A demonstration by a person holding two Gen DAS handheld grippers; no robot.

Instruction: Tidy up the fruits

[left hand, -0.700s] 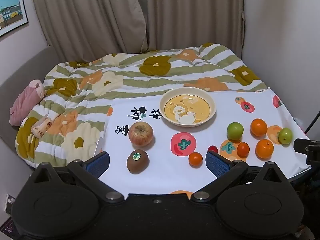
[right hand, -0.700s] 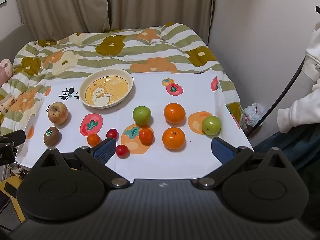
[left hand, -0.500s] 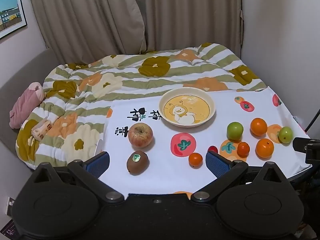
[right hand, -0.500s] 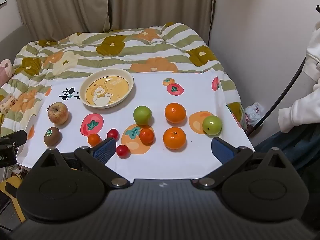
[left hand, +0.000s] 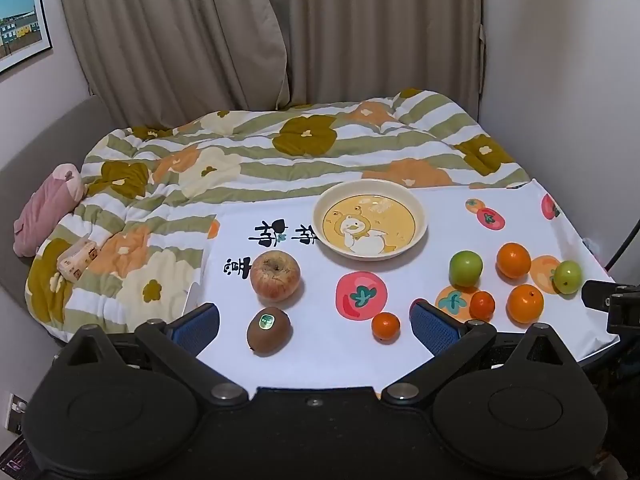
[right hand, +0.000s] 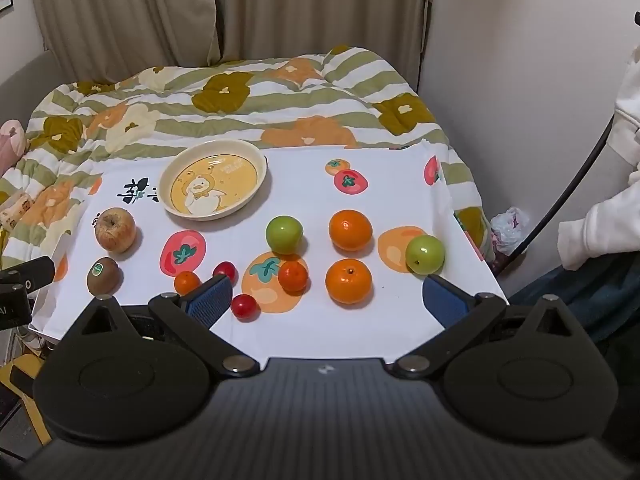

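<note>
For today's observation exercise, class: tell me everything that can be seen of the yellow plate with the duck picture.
The plate is round and shallow, with a cream raised rim and a yellow well printed with a cartoon duck. It looks glazed, like ceramic, and glossy. It sits flat and upright on the white fruit-print cloth, near the cloth's far edge by the quilt. It is empty; no fruit touches it. The red apple lies nearest, apart from it.

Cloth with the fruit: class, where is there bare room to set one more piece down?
Free: near edge of the cloth and inside the plate. Crowded: among the oranges, green fruits and tomatoes.
</note>
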